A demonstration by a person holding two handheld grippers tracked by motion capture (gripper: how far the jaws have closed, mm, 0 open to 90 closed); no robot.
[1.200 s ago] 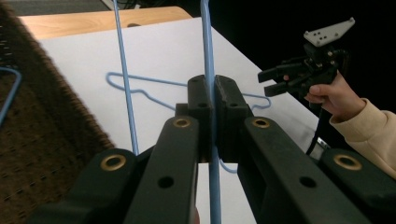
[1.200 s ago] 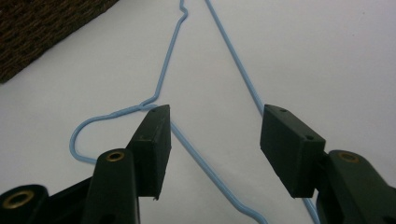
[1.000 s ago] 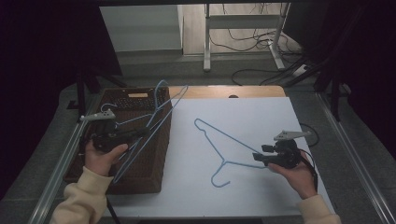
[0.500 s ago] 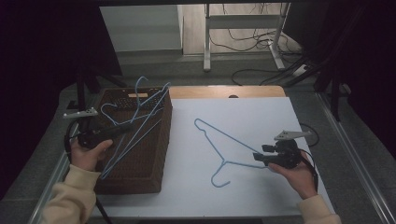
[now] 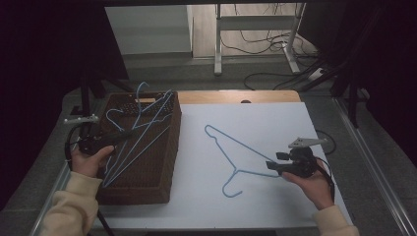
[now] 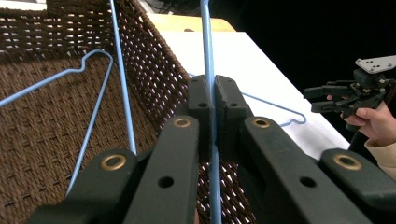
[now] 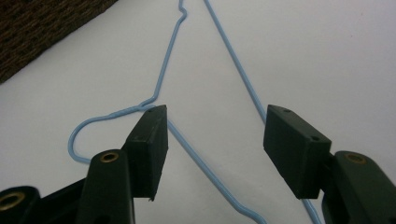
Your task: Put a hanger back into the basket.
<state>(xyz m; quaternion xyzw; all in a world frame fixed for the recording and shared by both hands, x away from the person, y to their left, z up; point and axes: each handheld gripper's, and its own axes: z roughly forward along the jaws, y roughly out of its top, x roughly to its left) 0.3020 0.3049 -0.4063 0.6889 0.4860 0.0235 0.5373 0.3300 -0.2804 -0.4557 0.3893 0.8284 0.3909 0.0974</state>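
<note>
A blue wire hanger point(image 5: 236, 170) lies flat on the white table top point(image 5: 275, 118). My right gripper point(image 5: 274, 163) rests at its lower right, jaws open and just opening wider. Its wires point(image 7: 201, 163) run between the pads, which do not press on them. My left gripper point(image 5: 129, 134) is shut on a second blue hanger point(image 6: 207, 46), held tilted over the brown wicker basket point(image 5: 147, 184) at the left. The hook of another blue hanger point(image 6: 95, 53) lies inside the basket. In the left gripper view the left gripper point(image 6: 214, 84) pinches the wire, and the right gripper point(image 6: 345, 93) shows far off.
The basket's woven wall point(image 6: 159, 74) stands between the held hanger and the white top. A wooden table edge point(image 5: 236, 97) runs behind the sheet. Metal rails point(image 5: 373, 162) border the table, with cables point(image 5: 275, 73) on the floor beyond.
My left hand has carried its hanger leftward and a little down, from over the basket's right rim to over its inside. The right hand has stayed put.
</note>
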